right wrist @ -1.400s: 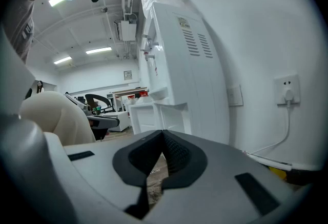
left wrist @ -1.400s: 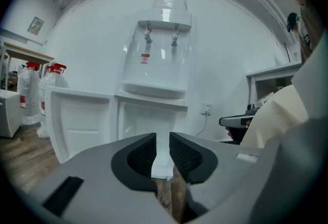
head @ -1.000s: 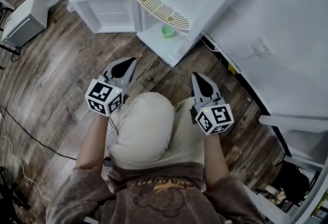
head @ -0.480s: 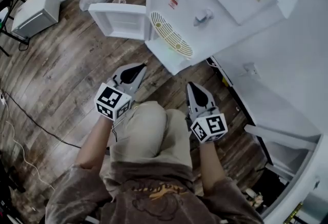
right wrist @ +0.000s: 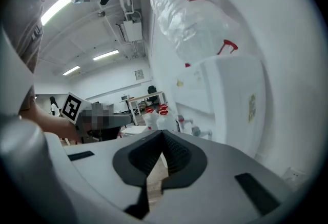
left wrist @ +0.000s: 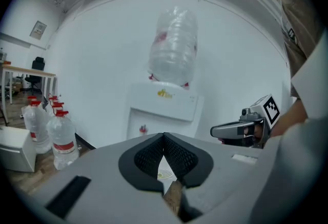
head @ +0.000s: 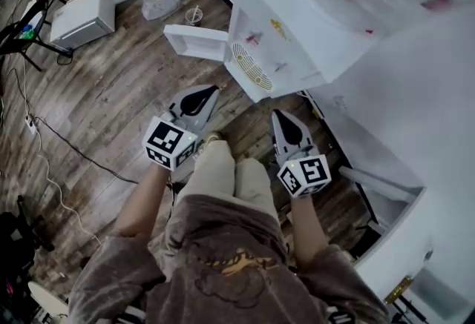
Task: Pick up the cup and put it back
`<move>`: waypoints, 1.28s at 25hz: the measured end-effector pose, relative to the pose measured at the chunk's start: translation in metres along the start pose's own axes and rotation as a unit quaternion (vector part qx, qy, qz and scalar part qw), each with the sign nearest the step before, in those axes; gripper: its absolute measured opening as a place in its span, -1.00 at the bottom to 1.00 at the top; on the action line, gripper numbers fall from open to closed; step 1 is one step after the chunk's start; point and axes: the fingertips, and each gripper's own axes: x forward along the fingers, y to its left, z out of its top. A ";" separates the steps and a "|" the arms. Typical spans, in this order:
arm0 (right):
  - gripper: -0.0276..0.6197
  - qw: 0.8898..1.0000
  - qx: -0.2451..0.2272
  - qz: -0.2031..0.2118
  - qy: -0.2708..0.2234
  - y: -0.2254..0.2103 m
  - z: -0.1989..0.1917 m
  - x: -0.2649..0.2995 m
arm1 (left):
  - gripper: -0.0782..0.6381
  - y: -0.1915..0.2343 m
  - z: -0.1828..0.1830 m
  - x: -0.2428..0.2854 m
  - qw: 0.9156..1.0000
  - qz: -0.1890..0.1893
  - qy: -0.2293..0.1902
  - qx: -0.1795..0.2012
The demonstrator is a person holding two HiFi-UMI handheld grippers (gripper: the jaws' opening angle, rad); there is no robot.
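Now, the water dispenser (head: 312, 33) is faced.
The left claw (head: 213, 89) and right claw (head: 279, 114) are pressed together, empty.

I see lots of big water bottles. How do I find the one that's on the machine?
Look for the tall white water dispenser against the white wall. The bottle sits neck down on its top, high above the floor. The other bottles stand upright on the wooden floor beside it, with red caps on top.
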 end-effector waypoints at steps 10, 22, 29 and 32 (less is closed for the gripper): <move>-0.91 1.000 -0.005 0.019 0.011 0.057 0.162 -0.043 | -0.77 -0.031 0.179 -0.056 1.000 -0.014 -0.002 -0.008; -0.91 0.999 -0.020 -0.015 -0.023 0.056 0.230 -0.049 | -0.77 -0.037 0.241 -0.061 0.999 -0.051 -0.011 0.007; -0.91 0.998 -0.018 -0.038 -0.035 0.040 0.247 -0.054 | -0.77 -0.047 0.258 -0.047 0.998 -0.062 -0.022 0.009; -0.91 0.998 -0.019 -0.043 -0.040 0.034 0.252 -0.058 | -0.77 -0.054 0.262 -0.041 0.997 -0.069 -0.024 0.013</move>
